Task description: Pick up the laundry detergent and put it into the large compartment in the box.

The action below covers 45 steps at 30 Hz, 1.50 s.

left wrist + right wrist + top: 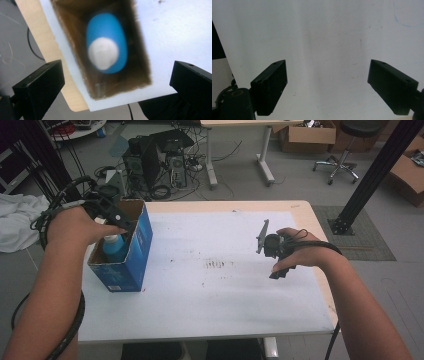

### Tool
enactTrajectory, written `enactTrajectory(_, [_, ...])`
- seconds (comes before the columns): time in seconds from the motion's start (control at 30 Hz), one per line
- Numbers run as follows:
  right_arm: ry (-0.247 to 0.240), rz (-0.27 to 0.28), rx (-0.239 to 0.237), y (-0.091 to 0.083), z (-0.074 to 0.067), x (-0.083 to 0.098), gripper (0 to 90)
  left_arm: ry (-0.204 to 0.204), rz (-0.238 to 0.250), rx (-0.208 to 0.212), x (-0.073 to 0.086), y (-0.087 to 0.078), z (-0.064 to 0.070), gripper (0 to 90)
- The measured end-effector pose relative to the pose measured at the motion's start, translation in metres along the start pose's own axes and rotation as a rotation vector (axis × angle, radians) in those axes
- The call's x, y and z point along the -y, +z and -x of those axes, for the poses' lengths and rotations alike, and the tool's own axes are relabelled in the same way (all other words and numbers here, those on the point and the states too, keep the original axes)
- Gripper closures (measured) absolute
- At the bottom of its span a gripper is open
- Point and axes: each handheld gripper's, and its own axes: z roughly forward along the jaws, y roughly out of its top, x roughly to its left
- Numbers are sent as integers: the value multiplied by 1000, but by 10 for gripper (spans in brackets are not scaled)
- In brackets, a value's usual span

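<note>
Bottle [106, 42] in box [140, 67] below left gripper [117, 82].

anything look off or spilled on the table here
Nothing spilled. The blue bottle stands upright inside the open blue box. The one blemish is a patch of dark scuff marks mid-table.

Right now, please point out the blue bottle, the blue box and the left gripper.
blue bottle [106, 32]: left gripper view, on its blue shoulder above the white cap.
blue box [142, 240]: high view, on its blue outer side wall.
left gripper [117, 87]: left gripper view, midway between its open fingers.
</note>
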Motion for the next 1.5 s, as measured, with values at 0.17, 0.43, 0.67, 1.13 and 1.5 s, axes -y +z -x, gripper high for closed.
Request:
enactTrajectory(0.17, [-5,-3,1,-3,0,-2,163,71,25,9,-5,-19,17,1])
enactTrajectory(0.43, [-13,-7,1,-7,-1,-2,162,209,41,35,-10,-32,45,1])
enactTrajectory(0.67, [-11,-4,-4,-8,-1,-2,162,392,64,82,-9,-27,76,1])
enactTrajectory(1.13, [-18,-24,-7,-5,-4,-5,162,757,36,87,-1,-6,137,1])
enactTrajectory(1.5, [-19,-19,-9,-9,-3,-5,162,968,45,88,0,8,155,1])
